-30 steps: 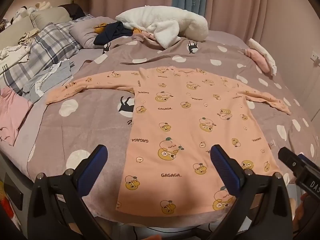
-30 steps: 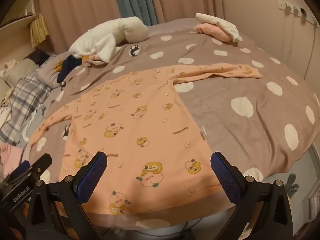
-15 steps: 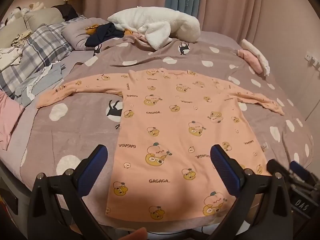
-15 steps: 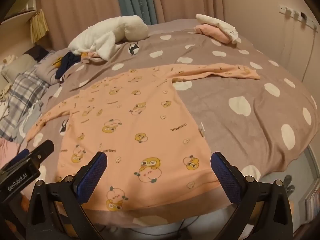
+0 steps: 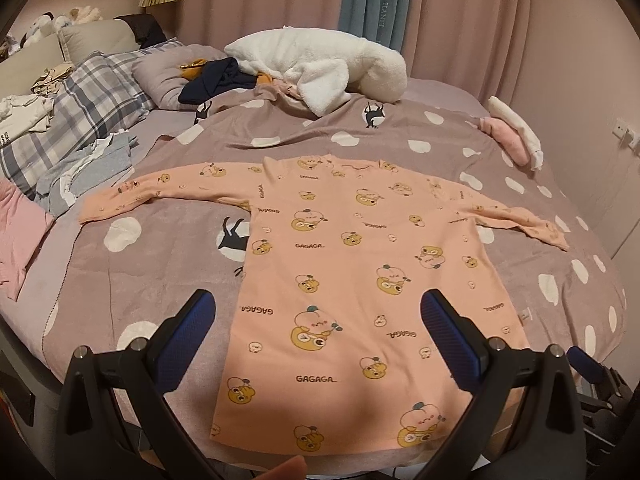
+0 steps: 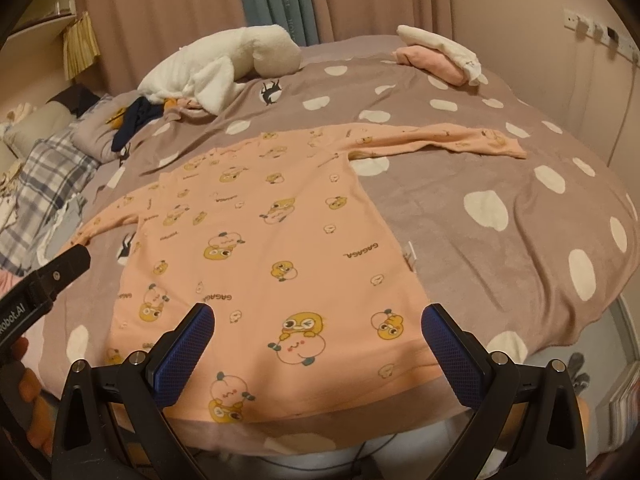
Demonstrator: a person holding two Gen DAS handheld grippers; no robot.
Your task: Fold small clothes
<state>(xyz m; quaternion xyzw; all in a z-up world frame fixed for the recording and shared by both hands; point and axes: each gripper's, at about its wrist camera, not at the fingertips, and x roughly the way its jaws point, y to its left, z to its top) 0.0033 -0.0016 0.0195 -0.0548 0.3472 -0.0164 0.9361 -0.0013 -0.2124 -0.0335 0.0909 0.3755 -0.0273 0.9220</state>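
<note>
A peach long-sleeved shirt [image 5: 352,280] with cartoon prints lies flat on the spotted mauve blanket [image 5: 160,248], sleeves spread out to both sides, hem toward me. It also shows in the right wrist view [image 6: 272,248]. My left gripper [image 5: 316,336] is open and empty, hovering above the shirt's lower part near the hem. My right gripper [image 6: 316,344] is open and empty above the hem on the shirt's right side. The left gripper's body [image 6: 36,288] shows at the left edge of the right wrist view.
A white fluffy garment [image 5: 320,68] and dark clothes [image 5: 216,80] lie at the far side of the bed. Folded pink and white clothes [image 5: 512,140] sit far right. Plaid pillows [image 5: 80,112] and a clothes heap [image 5: 88,168] lie left. The bed edge is just below the hem.
Both grippers have drifted a little over the shirt's hem; the left view has shifted so the shirt sits more centred. Both stay open and the shirt has not moved.
</note>
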